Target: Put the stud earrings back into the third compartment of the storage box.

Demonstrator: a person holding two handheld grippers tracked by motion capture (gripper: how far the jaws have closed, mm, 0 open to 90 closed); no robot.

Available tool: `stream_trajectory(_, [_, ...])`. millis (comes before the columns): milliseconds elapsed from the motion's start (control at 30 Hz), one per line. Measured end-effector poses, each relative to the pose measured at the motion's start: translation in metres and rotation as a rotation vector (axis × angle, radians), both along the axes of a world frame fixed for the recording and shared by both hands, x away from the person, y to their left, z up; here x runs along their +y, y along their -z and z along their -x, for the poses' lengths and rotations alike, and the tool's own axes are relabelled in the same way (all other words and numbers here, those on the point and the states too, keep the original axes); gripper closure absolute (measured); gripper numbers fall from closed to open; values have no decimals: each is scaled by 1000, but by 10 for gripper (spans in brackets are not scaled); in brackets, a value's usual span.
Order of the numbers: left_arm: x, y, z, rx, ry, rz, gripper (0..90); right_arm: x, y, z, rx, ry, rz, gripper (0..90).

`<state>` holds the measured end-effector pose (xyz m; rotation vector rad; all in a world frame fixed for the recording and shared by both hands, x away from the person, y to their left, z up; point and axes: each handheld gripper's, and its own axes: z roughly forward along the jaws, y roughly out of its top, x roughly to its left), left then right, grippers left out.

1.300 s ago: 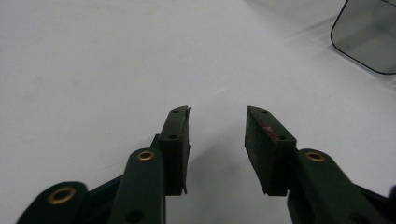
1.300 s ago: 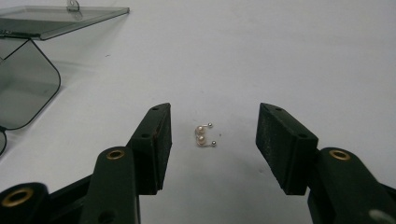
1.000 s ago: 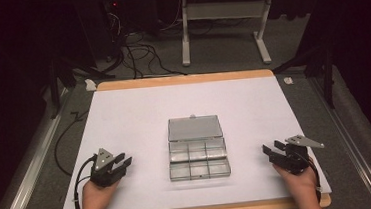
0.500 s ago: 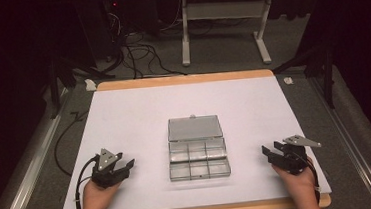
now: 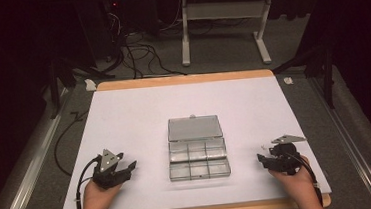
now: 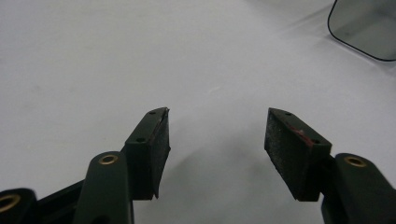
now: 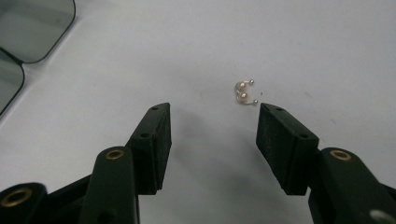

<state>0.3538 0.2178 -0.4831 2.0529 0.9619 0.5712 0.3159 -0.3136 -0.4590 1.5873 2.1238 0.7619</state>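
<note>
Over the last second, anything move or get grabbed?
Barely anything. The left gripper shifted slightly, the right gripper hardly at all. Both stay open and empty on the white table, either side of the clear compartment box, whose lid is still open. The small pearl earrings lie untouched just ahead of the right gripper's jaws.

Left gripper [image 5: 128, 166]: black jaws — brass-ringed screw holes, grey three-cornered plate, black cable.
Left pad [image 6: 293, 150]: reddish smear, perhaps wear.
Right gripper [image 5: 261, 157]: black — same plate, cable.
</note>
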Motion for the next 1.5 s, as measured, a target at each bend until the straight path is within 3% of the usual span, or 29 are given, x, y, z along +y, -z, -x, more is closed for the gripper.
stream_trajectory(200, [1, -1, 2, -19, 9, 16, 399, 8, -9, -5, 79, -21, 74, 450])
stream_trajectory(333, [2, -2, 5, -43, 20, 36, 431, 9, -12, -11, 117, -23, 77, 450])
stream_trajectory(433, [3, -2, 7, -65, 26, 44, 456, 8, -15, -15, 141, -12, 50, 452])
stream_trajectory(600, [3, -2, 8, -65, 34, 54, 475, 7, -19, -19, 169, -19, 57, 448])
stream_trajectory(700, [4, -2, 7, -42, 38, 69, 500, 5, -21, -19, 193, -30, 51, 447])
stream_trajectory(800, [5, -1, 1, 20, 24, 86, 506, 2, -22, -19, 228, -49, 57, 445])
stream_trajectory(967, [7, 0, -3, 65, 17, 91, 461, 1, -24, -22, 274, -74, 66, 444])
stream_trajectory(1100, [8, -1, -2, 73, 24, 101, 442, 3, -26, -26, 302, -97, 88, 470])
stream_trajectory(1233, [7, -1, -1, 75, 52, 84, 408, 3, -29, -30, 339, -96, 90, 483])
stream_trajectory(1267, [6, -1, -1, 87, 66, 57, 407, 4, -32, -33, 349, -91, 100, 494])
stream_trajectory(1400, [7, 0, -3, 108, 93, 73, 369, 7, -39, -39, 367, -100, 113, 504])
stream_trajectory(1500, [5, 0, -1, 92, 93, 66, 391, 8, -43, -45, 390, -103, 120, 528])
